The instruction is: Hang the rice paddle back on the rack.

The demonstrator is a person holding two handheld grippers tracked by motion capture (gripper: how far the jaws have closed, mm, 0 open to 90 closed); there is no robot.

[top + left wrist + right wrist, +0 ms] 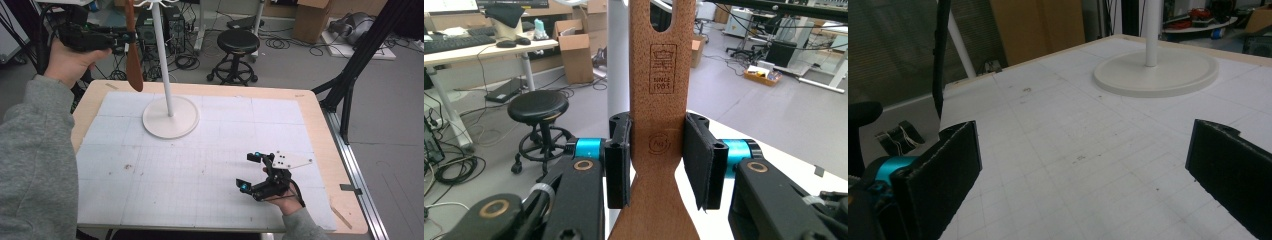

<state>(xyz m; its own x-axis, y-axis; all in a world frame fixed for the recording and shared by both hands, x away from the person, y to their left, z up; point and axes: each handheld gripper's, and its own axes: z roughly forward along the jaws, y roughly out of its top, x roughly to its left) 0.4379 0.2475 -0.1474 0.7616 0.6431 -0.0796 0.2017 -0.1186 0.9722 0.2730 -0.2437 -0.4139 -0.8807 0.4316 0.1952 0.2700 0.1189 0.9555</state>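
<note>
Gripping wooden spatula (pixel 657 125), left fingers (pixel 618 155).

Soft, even overhead light is falling; shadows are staying faint, and the high view is looking slightly blurred.

Brown wooden spatula (pixel 657 100), white stand (pixel 170 120), seemingly grey-gridded white mat (pixel 200 165).

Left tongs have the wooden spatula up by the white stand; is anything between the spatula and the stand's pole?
Nothing visible stands between them. The left tongs grip the wooden spatula upright in the air, and open space separates it from the pole. In the left gripper view the pole rises right behind the spatula. The right tongs rest open on the table, far off.
</note>
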